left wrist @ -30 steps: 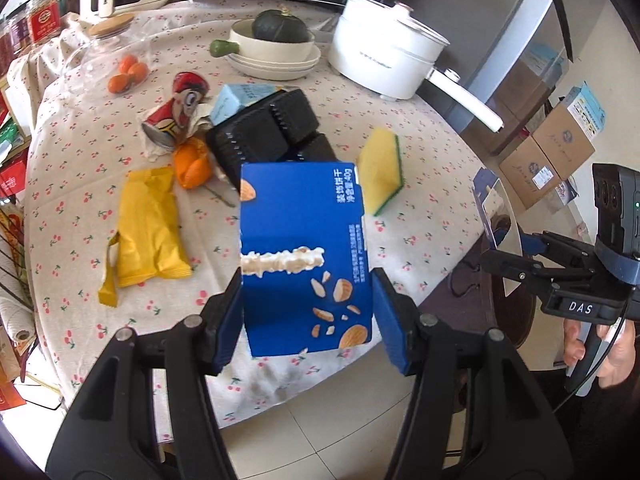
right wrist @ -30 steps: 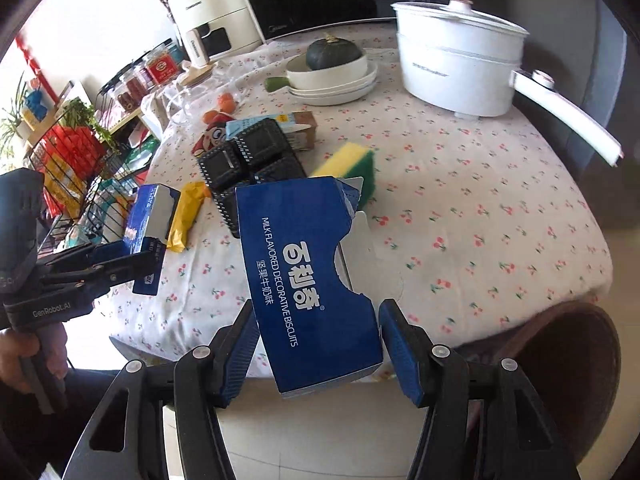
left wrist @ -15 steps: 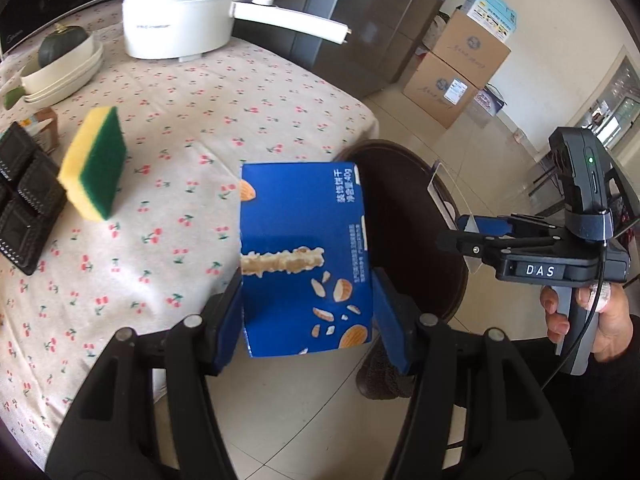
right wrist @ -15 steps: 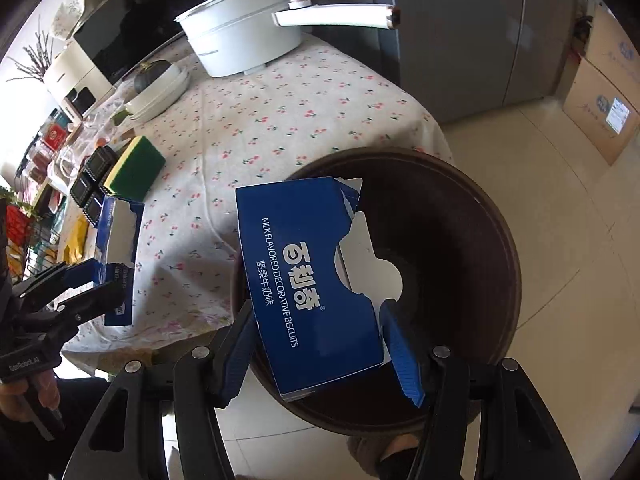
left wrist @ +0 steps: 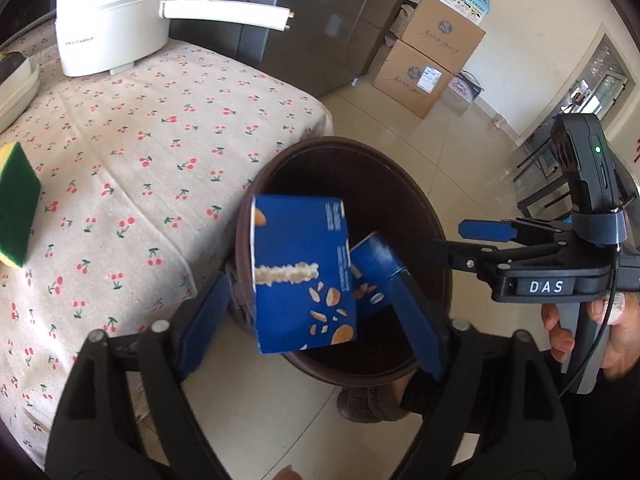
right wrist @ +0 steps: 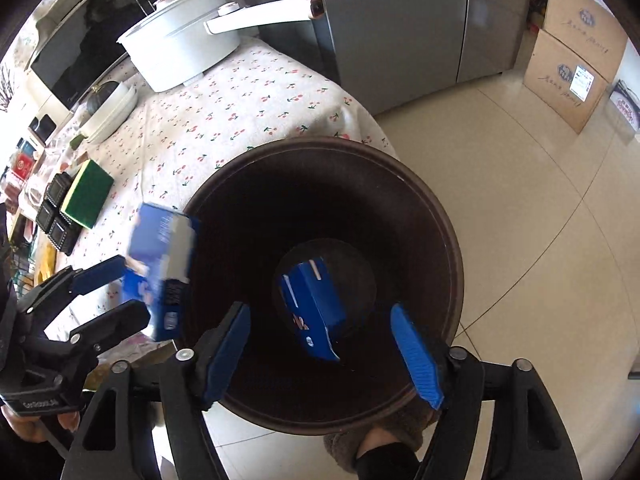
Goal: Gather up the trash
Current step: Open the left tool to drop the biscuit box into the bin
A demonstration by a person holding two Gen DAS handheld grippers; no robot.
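Looming under both grippers is the brown bin (right wrist: 436, 216), standing beside the cherry-print tabletop (left wrist: 132, 128). The left gripper (left wrist: 312, 312) is spreading its fingers wide and one blue biscuit box (left wrist: 300, 272) is dropping at the rim — the other box (right wrist: 310, 312) is already lying at the bottom. The right gripper (right wrist: 320, 348) is gaping wide too, empty. Such cartons look light and crushable — best pinched gently across the broad faces.

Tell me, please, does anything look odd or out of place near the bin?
Yes. One blue box hangs tilted over the bin's rim, between the open left gripper fingers and touching neither, apparently mid-fall. Another blue box lies askew in the bin bottom below the open right gripper.
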